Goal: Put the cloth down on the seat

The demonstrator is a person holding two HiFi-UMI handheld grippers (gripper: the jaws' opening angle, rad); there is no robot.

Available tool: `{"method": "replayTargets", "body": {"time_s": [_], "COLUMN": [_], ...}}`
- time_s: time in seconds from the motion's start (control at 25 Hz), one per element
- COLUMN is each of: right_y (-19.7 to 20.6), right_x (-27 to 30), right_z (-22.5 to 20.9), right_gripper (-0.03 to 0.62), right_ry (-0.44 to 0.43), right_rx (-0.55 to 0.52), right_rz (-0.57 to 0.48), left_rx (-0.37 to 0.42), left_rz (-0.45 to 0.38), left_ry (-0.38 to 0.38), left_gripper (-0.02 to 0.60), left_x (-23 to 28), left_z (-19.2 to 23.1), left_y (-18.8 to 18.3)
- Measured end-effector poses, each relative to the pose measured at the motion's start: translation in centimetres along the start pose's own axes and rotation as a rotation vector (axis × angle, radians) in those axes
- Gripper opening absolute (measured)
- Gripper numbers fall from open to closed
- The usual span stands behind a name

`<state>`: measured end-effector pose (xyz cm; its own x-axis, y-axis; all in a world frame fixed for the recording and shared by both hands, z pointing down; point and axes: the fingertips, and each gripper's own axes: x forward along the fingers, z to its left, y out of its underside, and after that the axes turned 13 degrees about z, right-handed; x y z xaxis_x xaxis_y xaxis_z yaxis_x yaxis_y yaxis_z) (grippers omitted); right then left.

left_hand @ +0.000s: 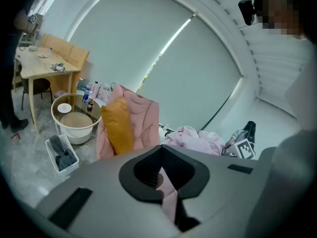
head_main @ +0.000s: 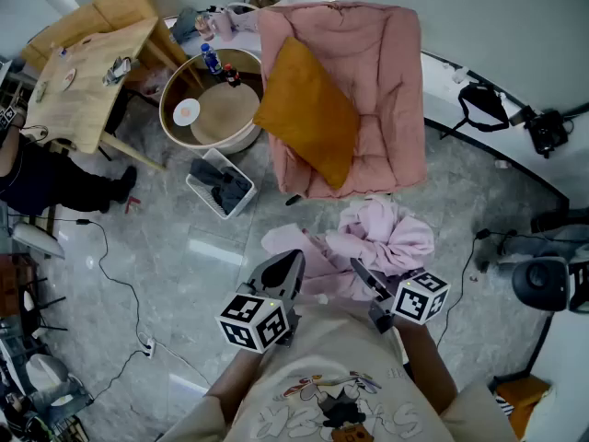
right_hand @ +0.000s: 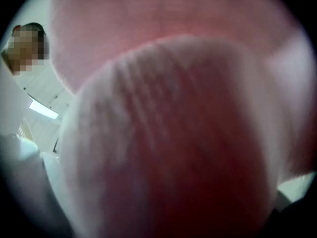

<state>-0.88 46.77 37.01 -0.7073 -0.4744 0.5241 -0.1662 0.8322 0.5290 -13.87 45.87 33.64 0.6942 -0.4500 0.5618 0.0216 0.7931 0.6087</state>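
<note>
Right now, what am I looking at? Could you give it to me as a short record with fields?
cloth: pink cloth, bunched, held up in front of the chair
left side: left tongs shut on a strip of the cloth
right side: right tongs buried in the cloth; their own camera sees only pink, so the grip is unclear
seat: pink armchair, with an orange cushion lying on it
progress: cloth not yet on the seat

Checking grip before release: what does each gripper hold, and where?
The left gripper pinches a thin fold of the pink cloth. The right gripper is cloth-covered; cannot tell.
</note>
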Motion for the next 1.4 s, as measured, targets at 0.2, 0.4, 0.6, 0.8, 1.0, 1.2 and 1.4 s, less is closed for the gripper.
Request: {"method": "replayTargets", "body": {"time_s": [0.2, 0.4, 0.6, 0.8, 1.0, 1.2, 1.4], "right_y": [4.2, 7.5, 11.4, 16.6, 19.2, 19.0, 17.1], "right_x": [-6.0, -11.4, -19.1, -25.9, -28.4, -28.4, -27.2], "right_z": [4.8, 5.4, 4.7, 2.8, 3.0, 3.8, 3.4], "right_gripper": [0.225, 0.225, 0.225, 0.225, 0.225, 0.225, 0.225], "right_ry": [0.02, 0.016, -0.02, -0.065, -0.12, -0.168, -0.157], "right_rx": [-0.017, -0.037, -0.017, 0.017, -0.006, -0.042, -0.044], "right_rz": [-0.052, -0.076, -0.104, -0.093, -0.058, -0.067, -0.081], "left_rx": [0.031, 0.018, 0.036, 0.023, 0.039, 0.034, 0.012], "left_rz": [-0.02, -0.048, -0.08, -0.07, -0.063, -0.098, -0.042], "left_ry": [-0.002, -0.047, -0.076, -0.078, -0.107, -0.153, -0.116], "left_gripper": [0.005, 0.005, 0.005, 0.005, 0.005, 0.005, 0.005], "left_x": [-3.7, -4.6, -3.7, -1.8, -2.0, -3.0, -0.2], "left_z": [-5.0, -9.8, -18.3, -26.2, -29.5, -29.3, -28.2], "left_y": [4.4, 8.2, 11.7, 18.4, 21.4, 21.4, 20.8]}}
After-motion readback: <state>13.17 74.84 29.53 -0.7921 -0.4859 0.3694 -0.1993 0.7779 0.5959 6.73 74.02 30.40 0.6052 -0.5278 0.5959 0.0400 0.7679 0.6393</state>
